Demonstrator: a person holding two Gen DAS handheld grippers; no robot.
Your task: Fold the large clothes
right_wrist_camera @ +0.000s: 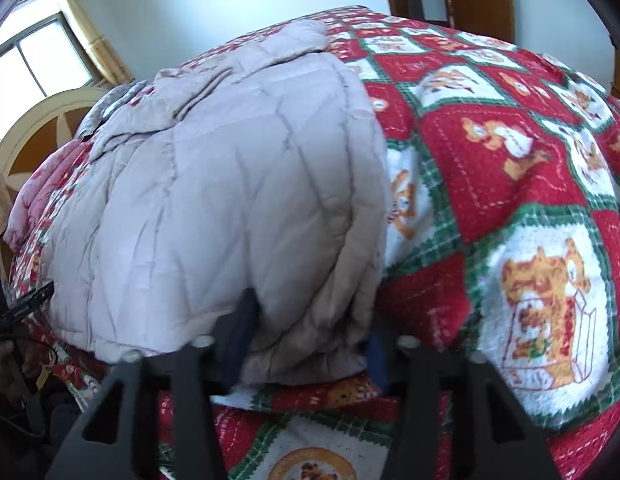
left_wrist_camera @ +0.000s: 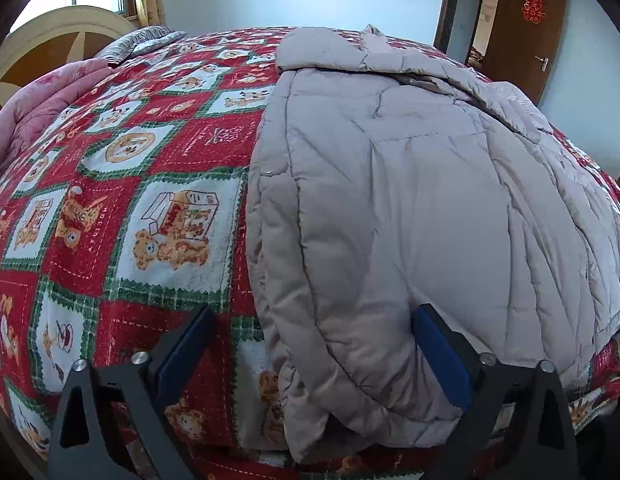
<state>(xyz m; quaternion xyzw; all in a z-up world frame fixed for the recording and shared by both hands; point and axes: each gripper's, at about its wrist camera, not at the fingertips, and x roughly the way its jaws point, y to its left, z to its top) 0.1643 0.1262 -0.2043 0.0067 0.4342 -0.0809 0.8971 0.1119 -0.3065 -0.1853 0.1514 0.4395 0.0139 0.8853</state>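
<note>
The beige padded coat point(left_wrist_camera: 409, 200) lay mid-frame on the bear-print bedspread point(left_wrist_camera: 150, 160), sides seemingly folded in. Left gripper point(left_wrist_camera: 313, 344) and right gripper point(right_wrist_camera: 310, 336) gaped around its hem; next, pinch and fold upward.

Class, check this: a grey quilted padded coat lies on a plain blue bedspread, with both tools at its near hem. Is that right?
Not quite. The grey quilted padded coat lies on a red, green and white teddy-bear patterned bedspread, as both wrist views show. Both tools, left and right, are at its near hem.
</note>
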